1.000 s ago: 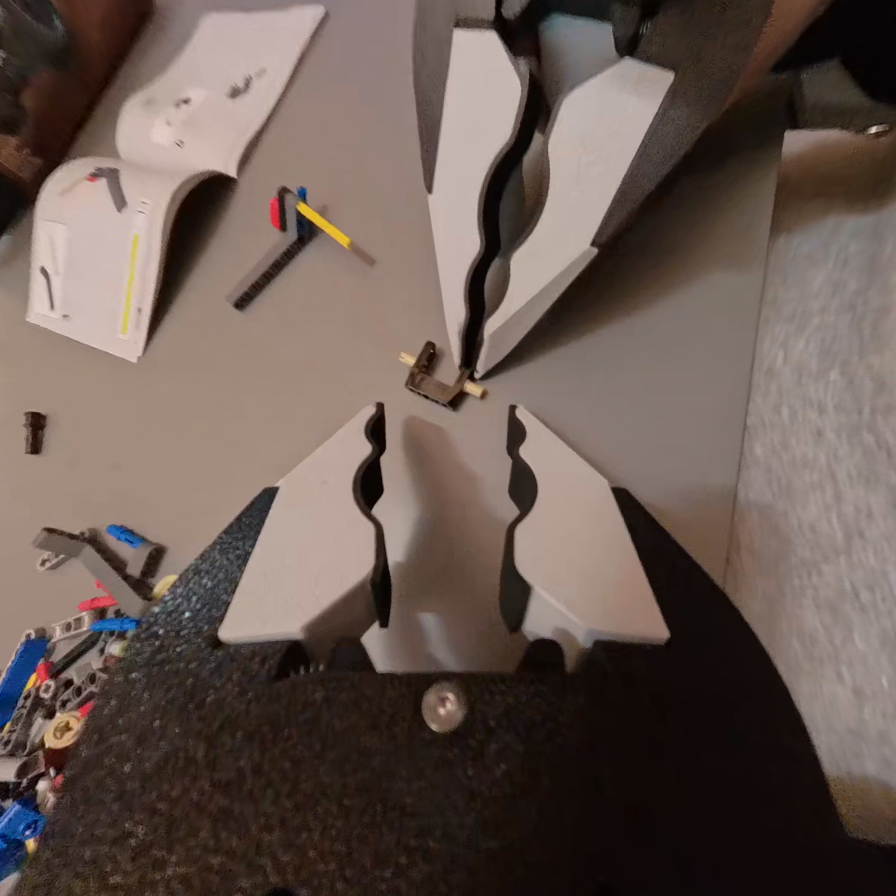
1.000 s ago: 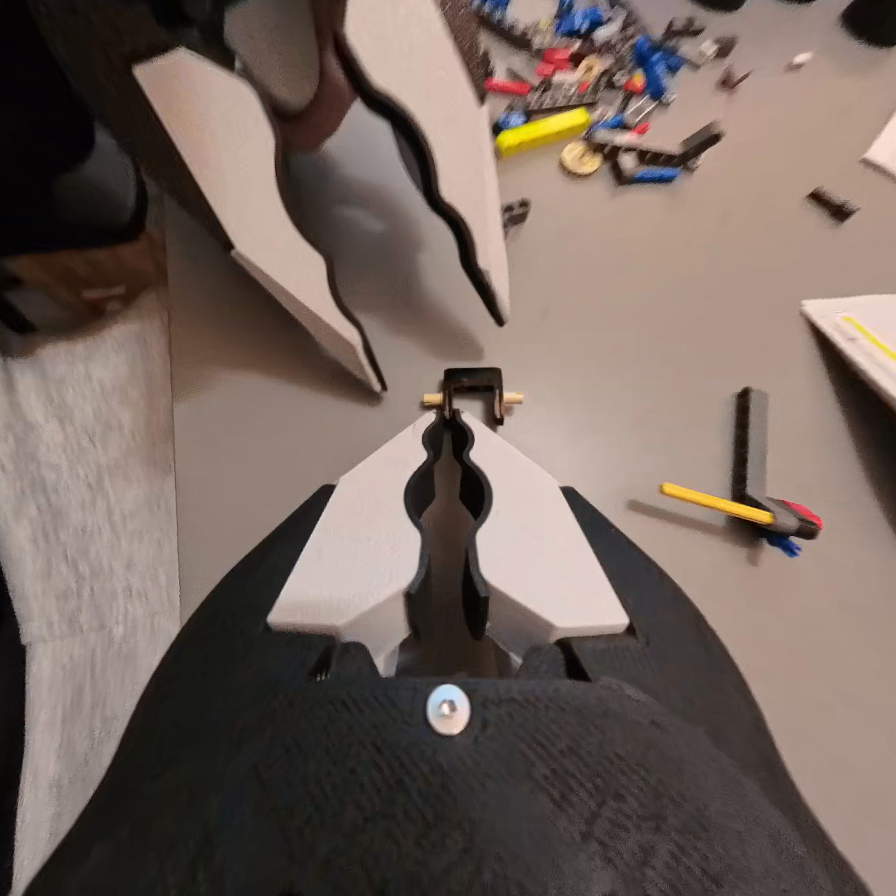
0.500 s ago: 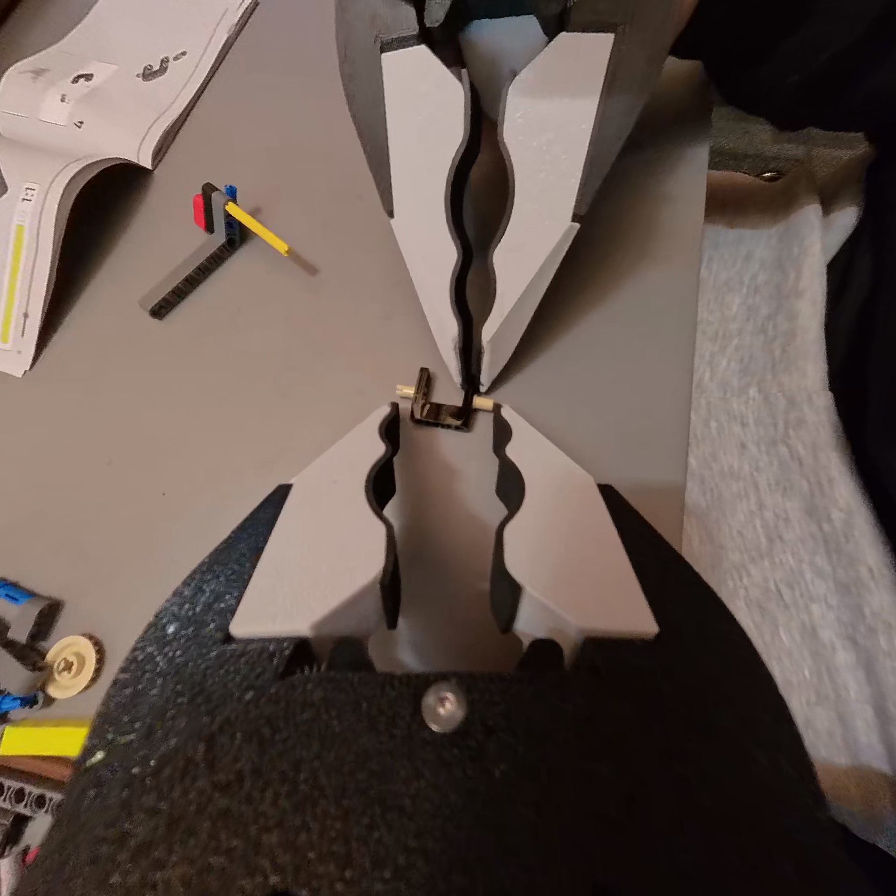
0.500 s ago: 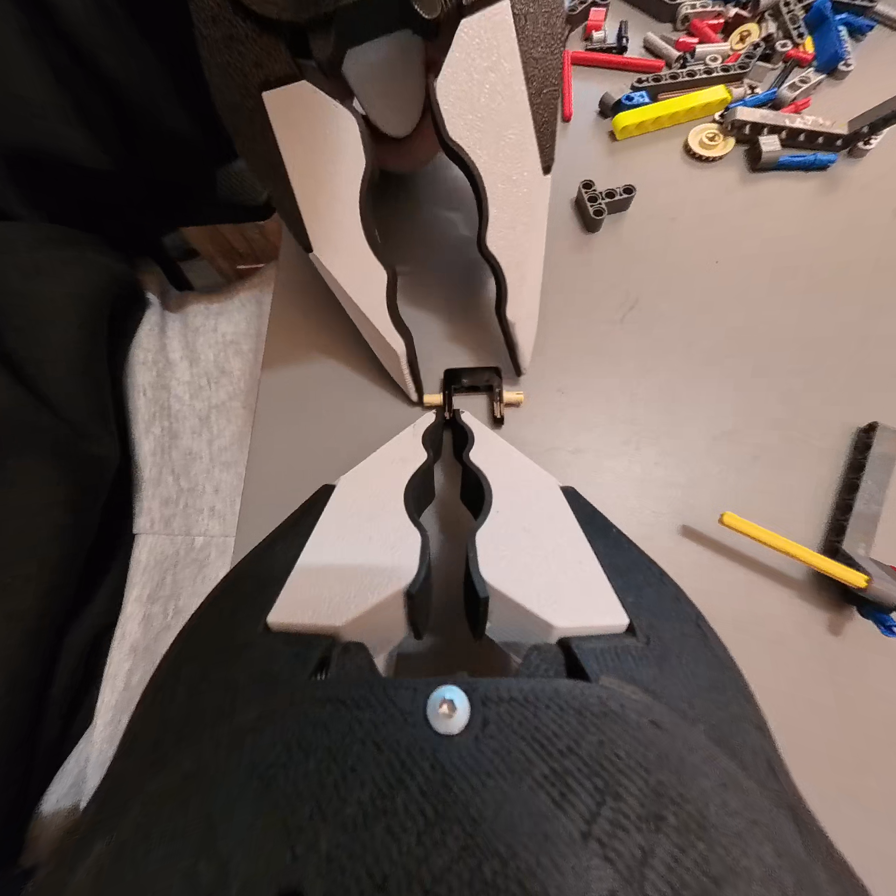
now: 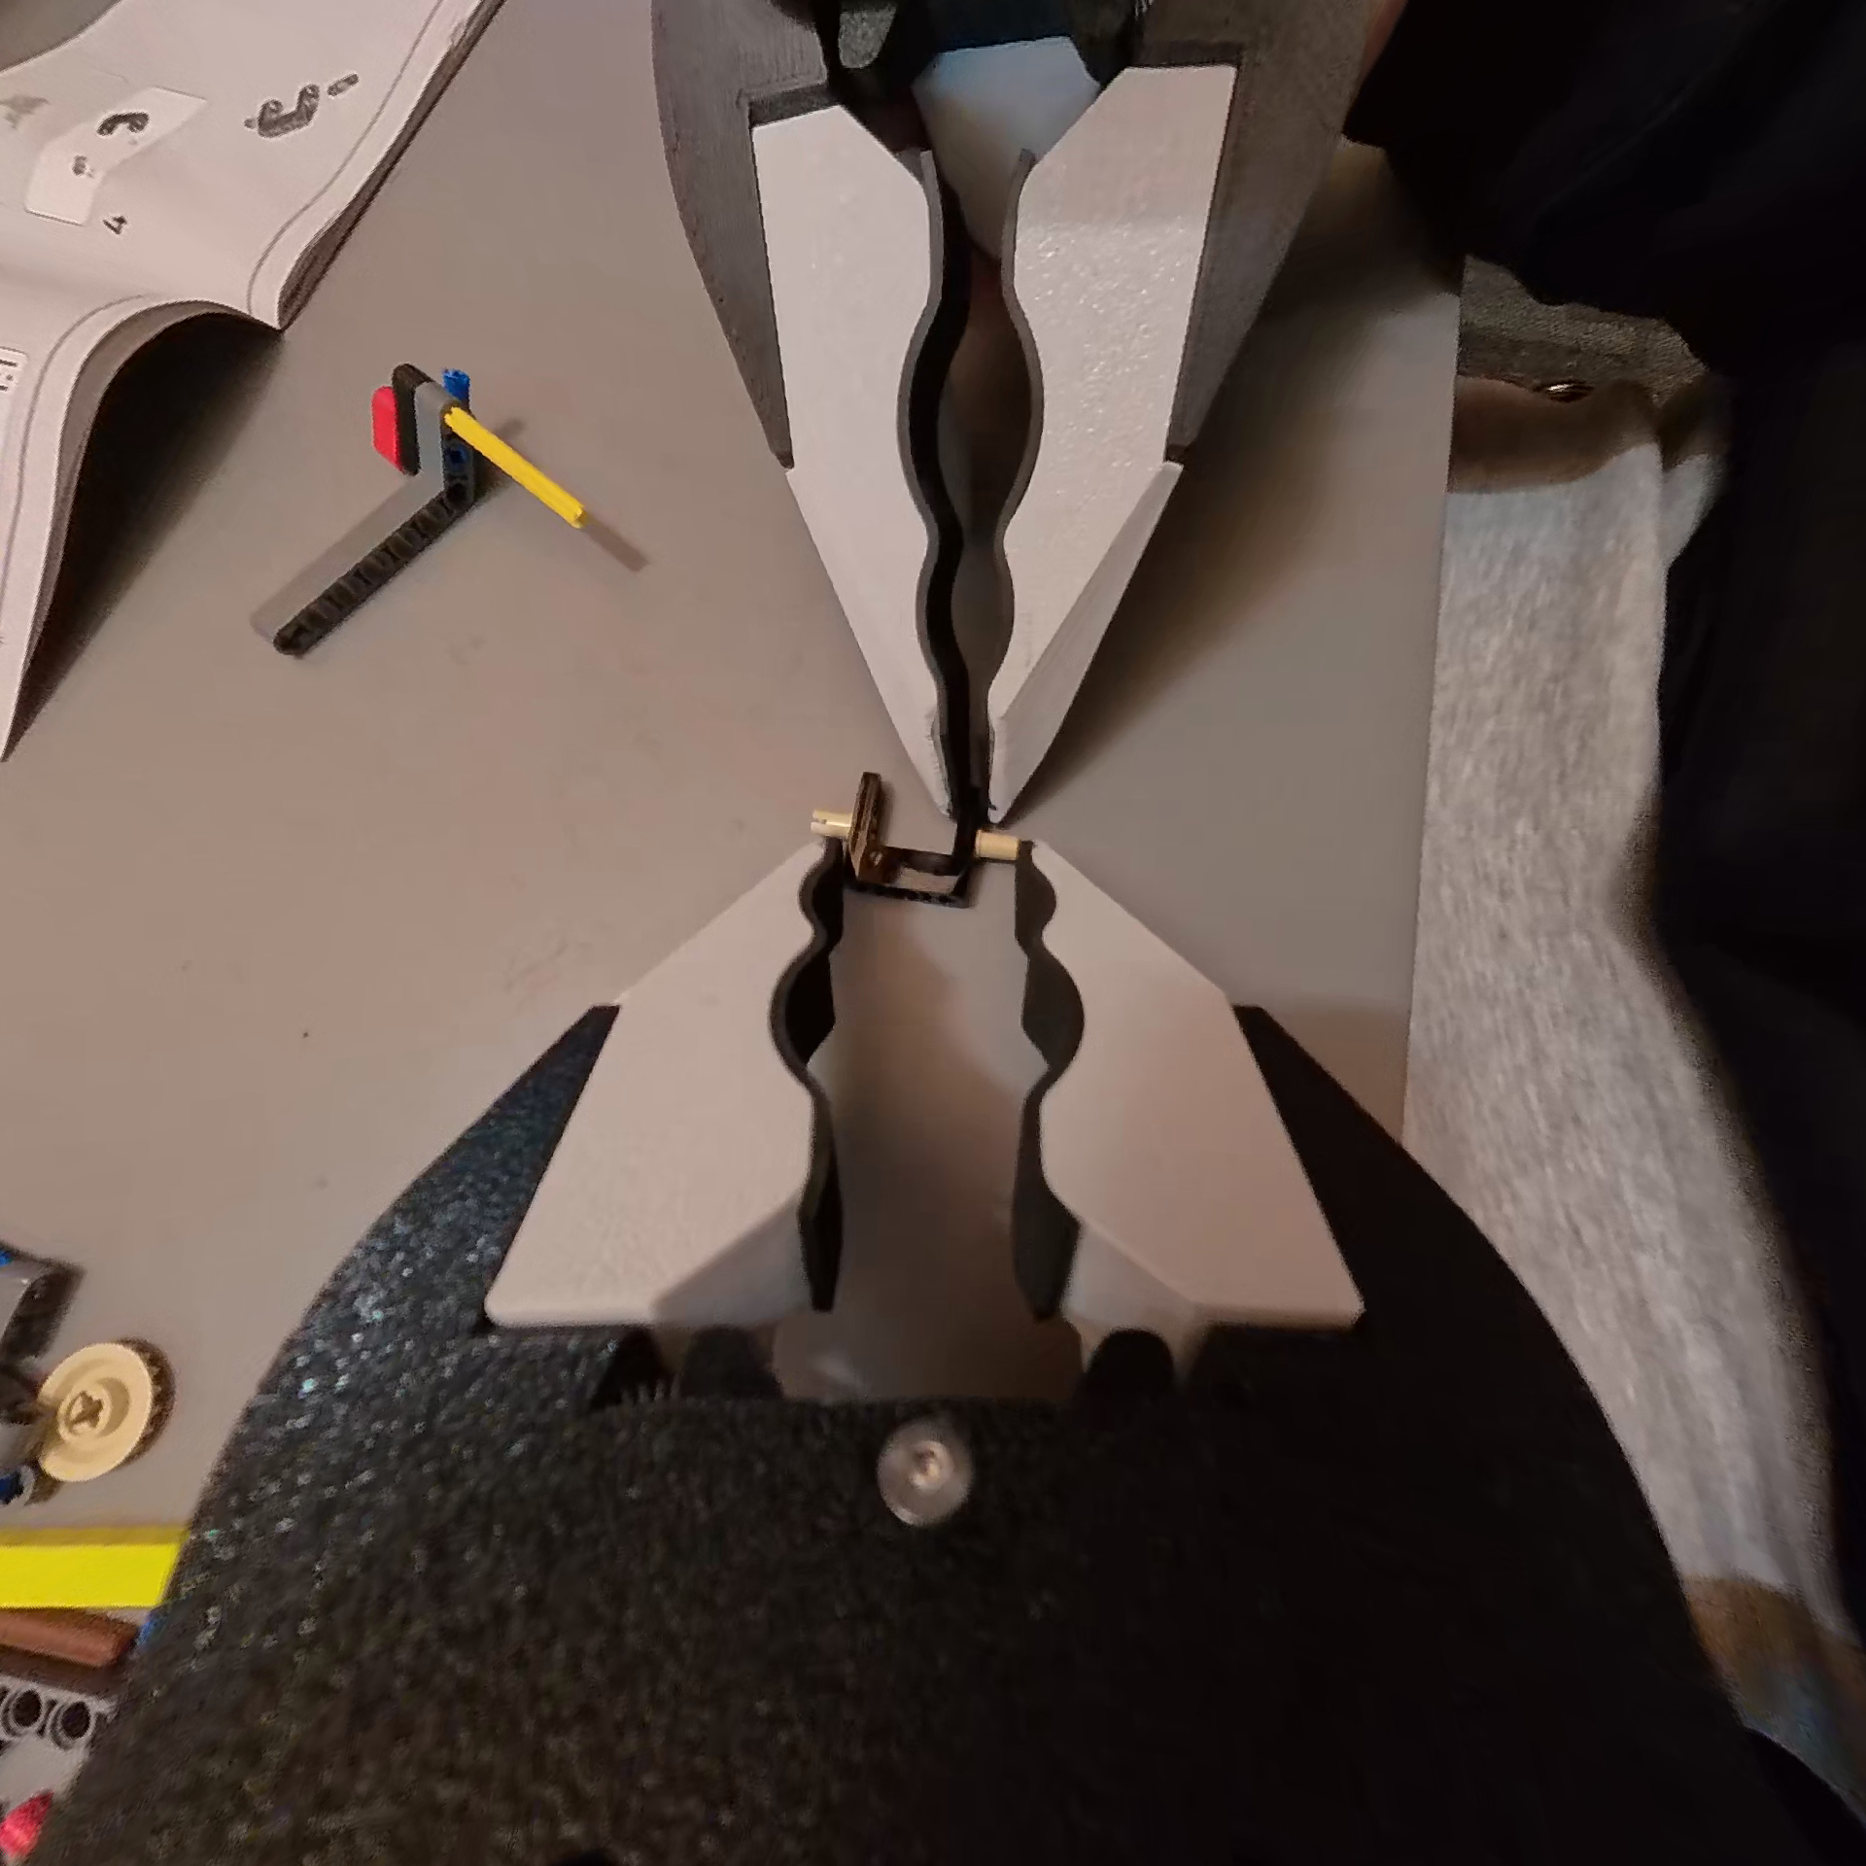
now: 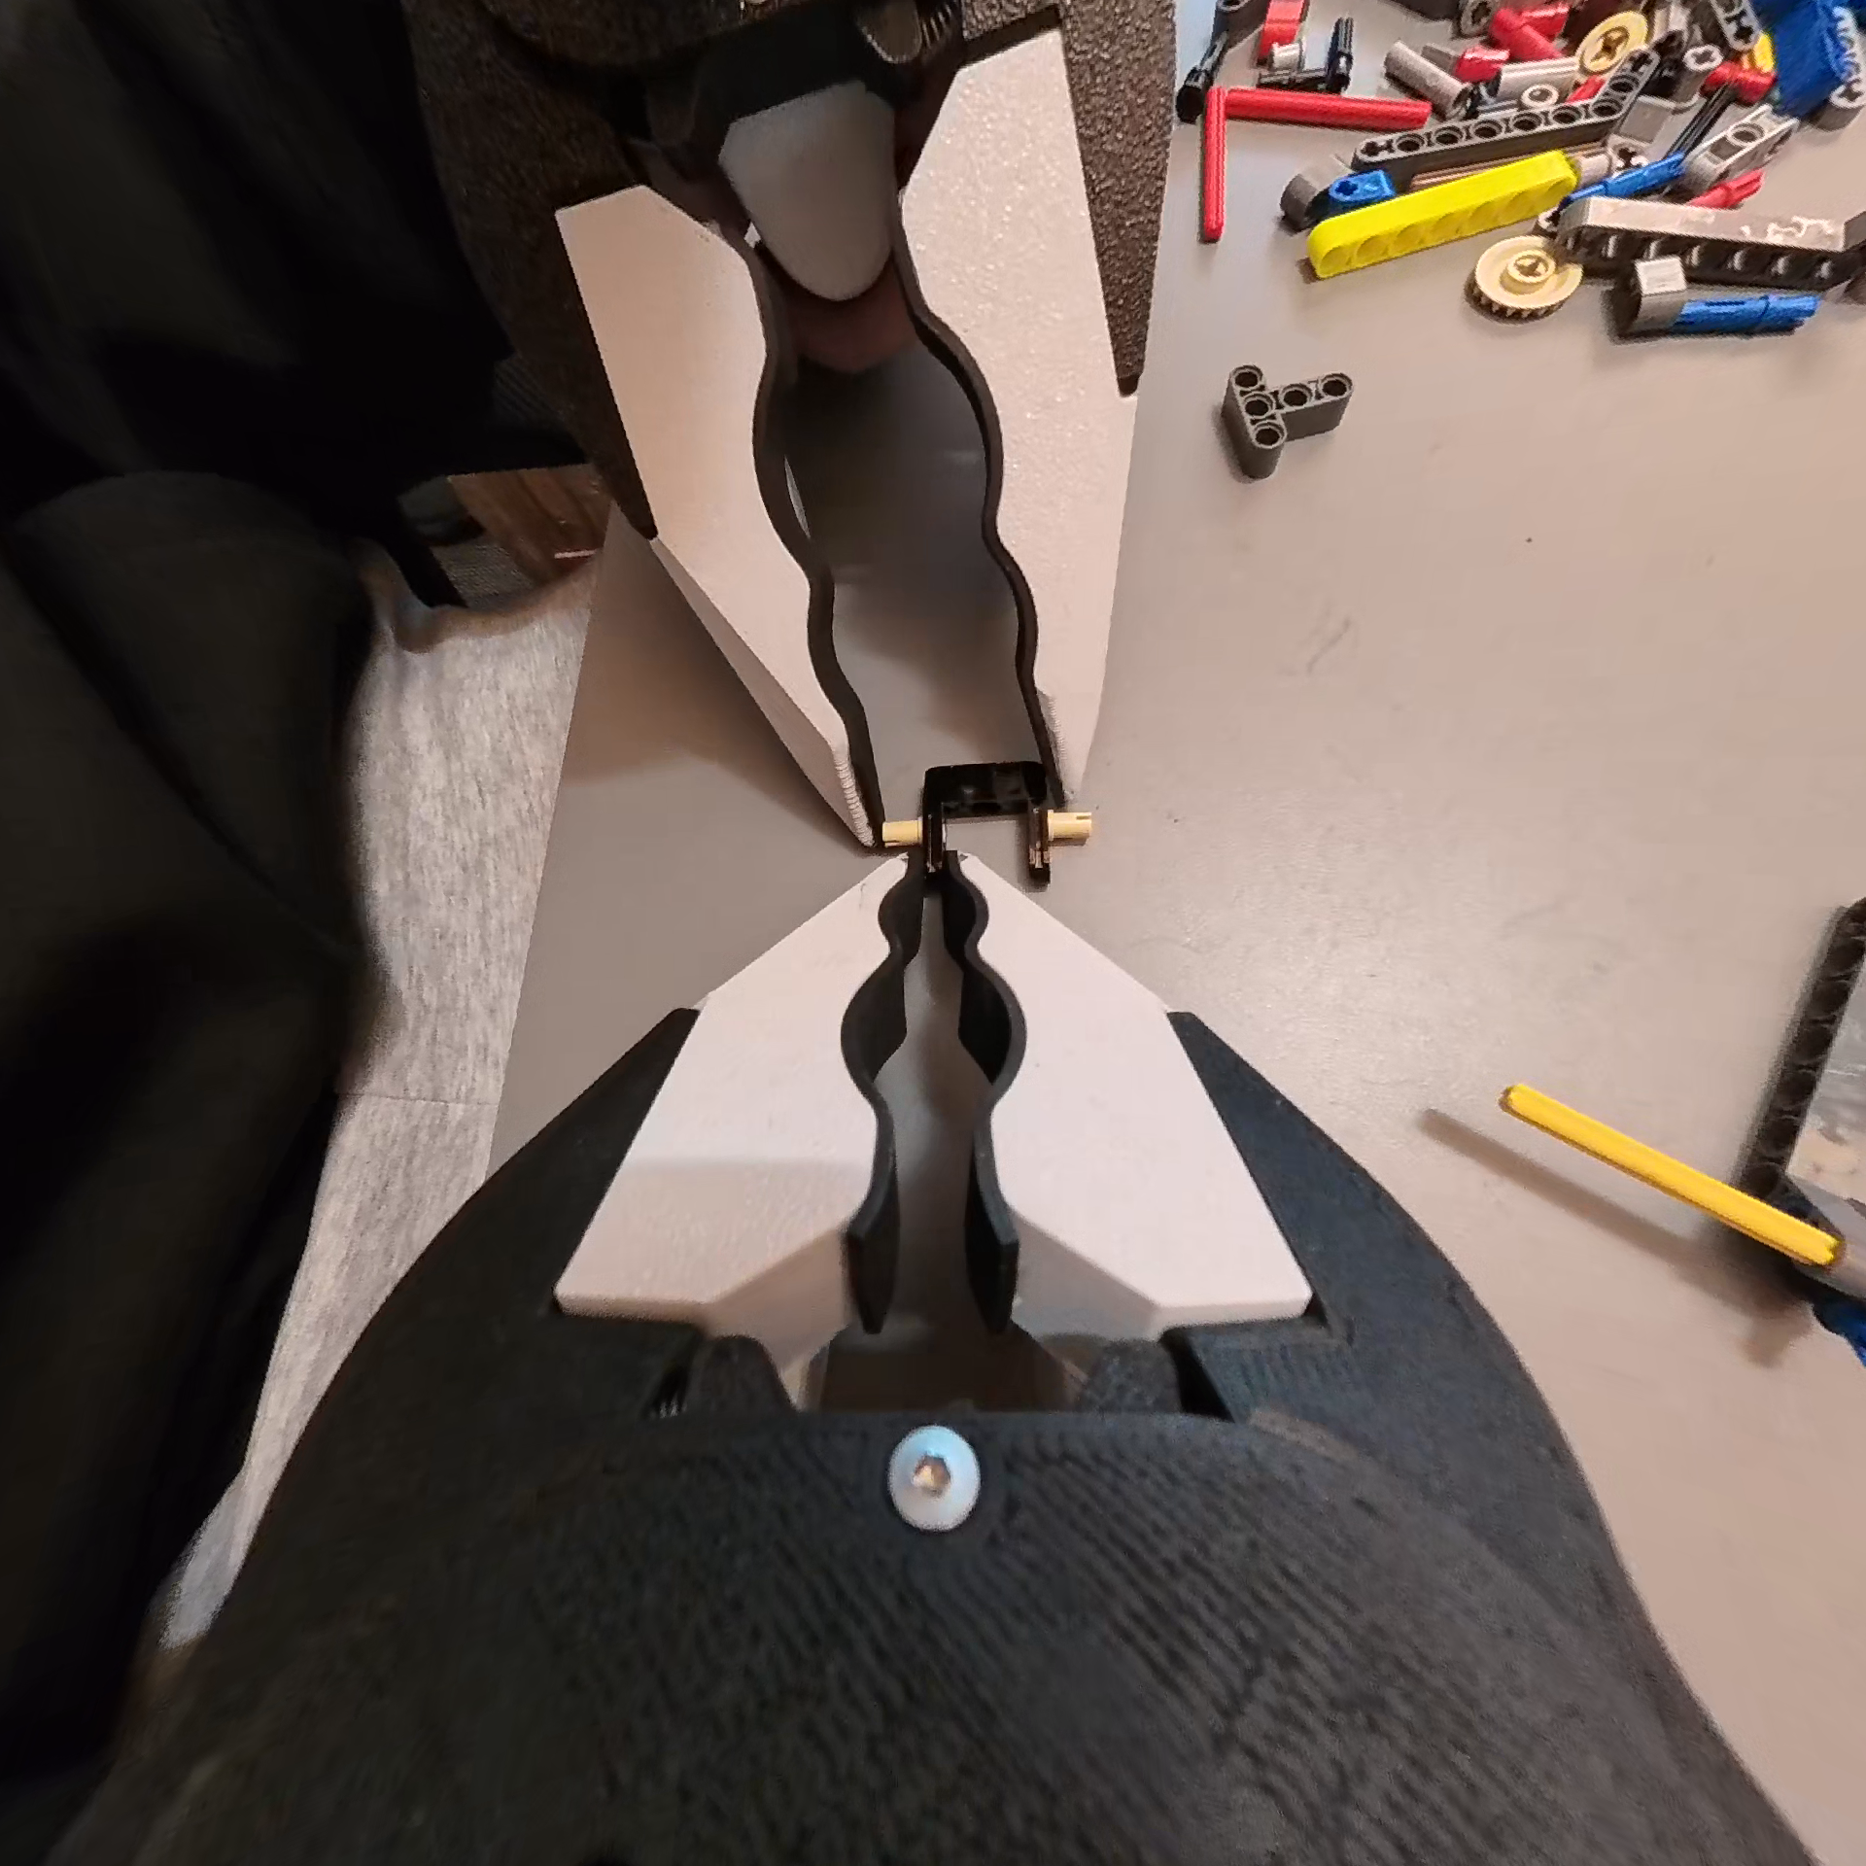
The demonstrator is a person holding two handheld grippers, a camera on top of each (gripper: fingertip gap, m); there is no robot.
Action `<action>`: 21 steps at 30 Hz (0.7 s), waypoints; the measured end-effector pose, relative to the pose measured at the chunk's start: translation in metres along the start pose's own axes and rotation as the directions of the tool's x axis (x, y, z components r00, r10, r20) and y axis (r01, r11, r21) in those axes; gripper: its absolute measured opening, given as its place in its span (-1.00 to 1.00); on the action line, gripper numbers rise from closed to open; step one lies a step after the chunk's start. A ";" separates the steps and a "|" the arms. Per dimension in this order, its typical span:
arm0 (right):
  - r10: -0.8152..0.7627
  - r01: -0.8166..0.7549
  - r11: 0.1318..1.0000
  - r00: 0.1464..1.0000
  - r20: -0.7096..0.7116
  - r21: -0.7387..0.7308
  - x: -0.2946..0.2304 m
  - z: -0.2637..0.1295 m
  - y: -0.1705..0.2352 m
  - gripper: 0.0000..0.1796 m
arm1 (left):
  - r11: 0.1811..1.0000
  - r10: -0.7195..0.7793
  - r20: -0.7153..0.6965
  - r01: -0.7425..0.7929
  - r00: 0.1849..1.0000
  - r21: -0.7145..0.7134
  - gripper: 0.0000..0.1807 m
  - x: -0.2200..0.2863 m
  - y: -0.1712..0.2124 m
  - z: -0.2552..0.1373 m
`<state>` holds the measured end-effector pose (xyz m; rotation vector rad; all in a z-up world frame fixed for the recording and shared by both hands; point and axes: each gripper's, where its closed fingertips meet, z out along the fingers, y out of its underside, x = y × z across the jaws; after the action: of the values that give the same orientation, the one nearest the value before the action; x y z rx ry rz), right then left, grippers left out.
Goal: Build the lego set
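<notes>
A small black U-shaped bracket (image 5: 909, 876) with tan pins (image 5: 998, 846) through its arms is held just above the grey table (image 5: 505, 959). My right gripper (image 6: 937, 863) is shut on one arm of the bracket (image 6: 985, 788); in the left wrist view it (image 5: 967, 803) comes in from the top. My left gripper (image 5: 924, 868) is open, its fingertips on either side of the bracket, close to the pin ends. In the right wrist view it (image 6: 964, 798) reaches in from the top.
A grey beam assembly (image 5: 404, 535) with a yellow axle (image 5: 515, 470) and red part lies left, by an open instruction booklet (image 5: 151, 182). A pile of loose pieces (image 6: 1565, 131) and a dark grey angled beam (image 6: 1277, 414) lie beyond. The table edge (image 5: 1429, 707) borders grey fabric. The tips of both grippers are at nearly the same place.
My left gripper has moved up to the bracket and narrowed, so its tips now flank it. The right gripper has kept its hold on the bracket.
</notes>
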<state>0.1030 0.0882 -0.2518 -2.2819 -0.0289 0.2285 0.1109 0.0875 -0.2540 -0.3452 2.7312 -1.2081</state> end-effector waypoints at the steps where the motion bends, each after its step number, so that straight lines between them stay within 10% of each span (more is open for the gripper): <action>1: 0.003 -0.003 1.000 1.000 0.004 0.000 0.000 0.000 0.000 -0.98 | 1.000 0.000 -0.001 0.000 1.000 0.000 -0.65 0.000 0.000 0.000; 21: -0.093 0.093 0.996 0.993 -0.069 -0.008 0.003 0.000 0.000 -0.98 | 1.000 -0.026 0.003 0.026 1.000 0.000 -0.62 -0.003 0.000 0.000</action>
<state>0.1058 0.0882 -0.2522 -2.2853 -0.0995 0.1009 0.1136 0.0882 -0.2543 -0.3832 2.7327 -1.2129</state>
